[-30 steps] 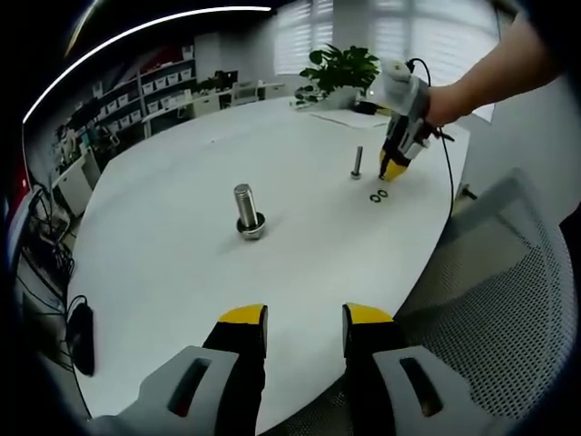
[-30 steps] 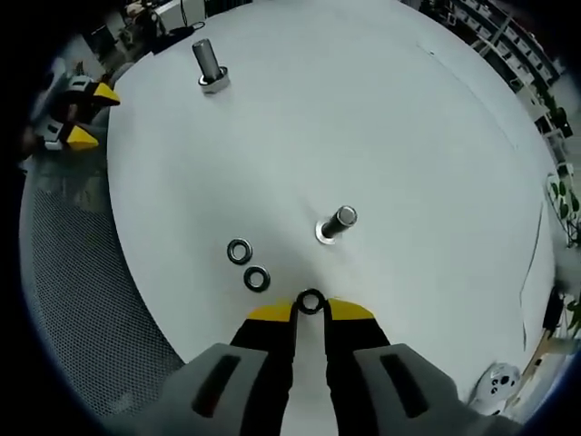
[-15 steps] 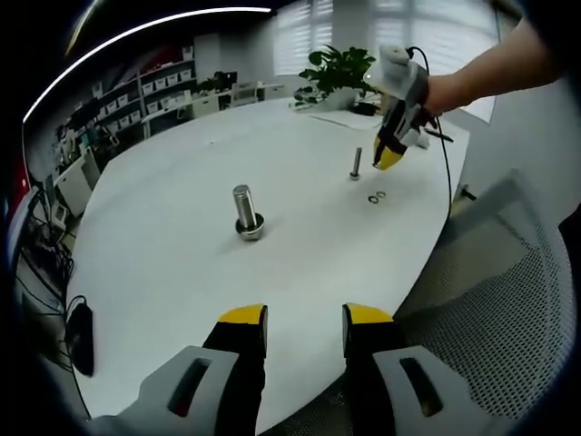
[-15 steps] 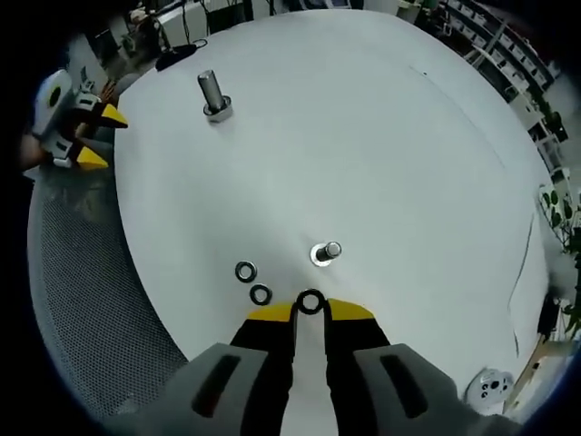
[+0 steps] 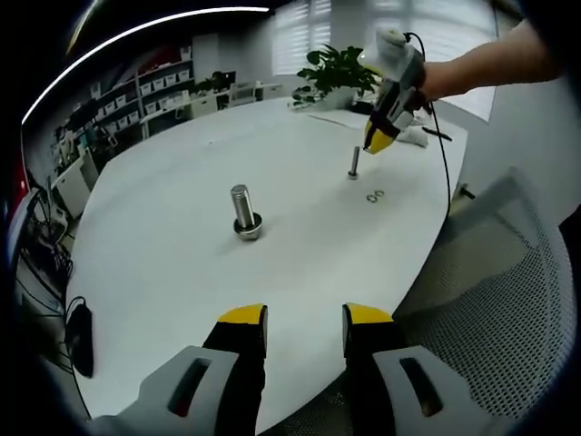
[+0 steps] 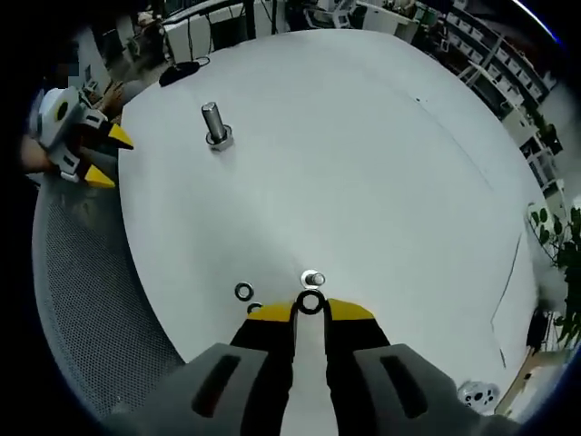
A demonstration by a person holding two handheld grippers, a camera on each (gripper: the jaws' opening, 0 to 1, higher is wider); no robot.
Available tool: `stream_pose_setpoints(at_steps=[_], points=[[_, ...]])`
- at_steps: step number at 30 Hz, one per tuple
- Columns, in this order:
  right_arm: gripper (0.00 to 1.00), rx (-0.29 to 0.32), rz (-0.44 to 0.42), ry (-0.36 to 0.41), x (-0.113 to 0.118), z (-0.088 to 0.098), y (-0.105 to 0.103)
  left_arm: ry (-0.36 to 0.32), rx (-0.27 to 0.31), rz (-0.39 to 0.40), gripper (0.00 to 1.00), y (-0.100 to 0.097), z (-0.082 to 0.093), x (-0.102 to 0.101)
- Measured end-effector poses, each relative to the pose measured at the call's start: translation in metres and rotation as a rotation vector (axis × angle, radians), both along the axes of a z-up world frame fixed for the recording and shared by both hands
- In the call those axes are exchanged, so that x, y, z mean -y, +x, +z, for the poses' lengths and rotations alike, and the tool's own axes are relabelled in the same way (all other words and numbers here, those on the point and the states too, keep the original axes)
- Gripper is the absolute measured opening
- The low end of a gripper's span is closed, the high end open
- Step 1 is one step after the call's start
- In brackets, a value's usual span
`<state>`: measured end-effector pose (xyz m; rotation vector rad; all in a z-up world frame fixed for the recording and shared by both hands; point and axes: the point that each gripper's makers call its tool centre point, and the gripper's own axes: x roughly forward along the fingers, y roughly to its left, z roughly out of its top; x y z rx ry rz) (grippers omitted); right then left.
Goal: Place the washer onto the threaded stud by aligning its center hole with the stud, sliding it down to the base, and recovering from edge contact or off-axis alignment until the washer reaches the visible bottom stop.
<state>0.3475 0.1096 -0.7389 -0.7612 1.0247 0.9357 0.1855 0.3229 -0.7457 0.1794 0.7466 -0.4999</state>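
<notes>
1. The white bench (image 5: 182, 263) carries a big bolt (image 5: 243, 213) and two spare washers (image 5: 374, 196).
2. The left claw (image 5: 302, 320) hangs parted, empty.
3. The right claw (image 6: 310, 310) pinches a washer (image 6: 310, 302) above the stud (image 6: 311, 279).

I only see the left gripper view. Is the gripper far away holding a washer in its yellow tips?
Observer: Yes. In the right gripper view a washer is pinched between the tips of the right gripper.
Operator: Is it on the thin stud?
Observer: Not yet. The thin stud shows almost end-on, just beyond the washer and outside its hole.
Operator: Where are the spare washers?
Observer: One spare washer lies in plain sight on the table; the other is partly hidden behind a yellow tip.
</notes>
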Motion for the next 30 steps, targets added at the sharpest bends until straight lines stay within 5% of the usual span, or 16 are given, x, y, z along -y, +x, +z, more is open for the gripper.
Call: stream_pose_setpoints(at_steps=[30], points=[[0.14, 0.009, 0.035, -0.006, -0.010, -0.002, 0.009, 0.007, -0.002, 0.005, 0.31, 0.000, 0.000, -0.001]])
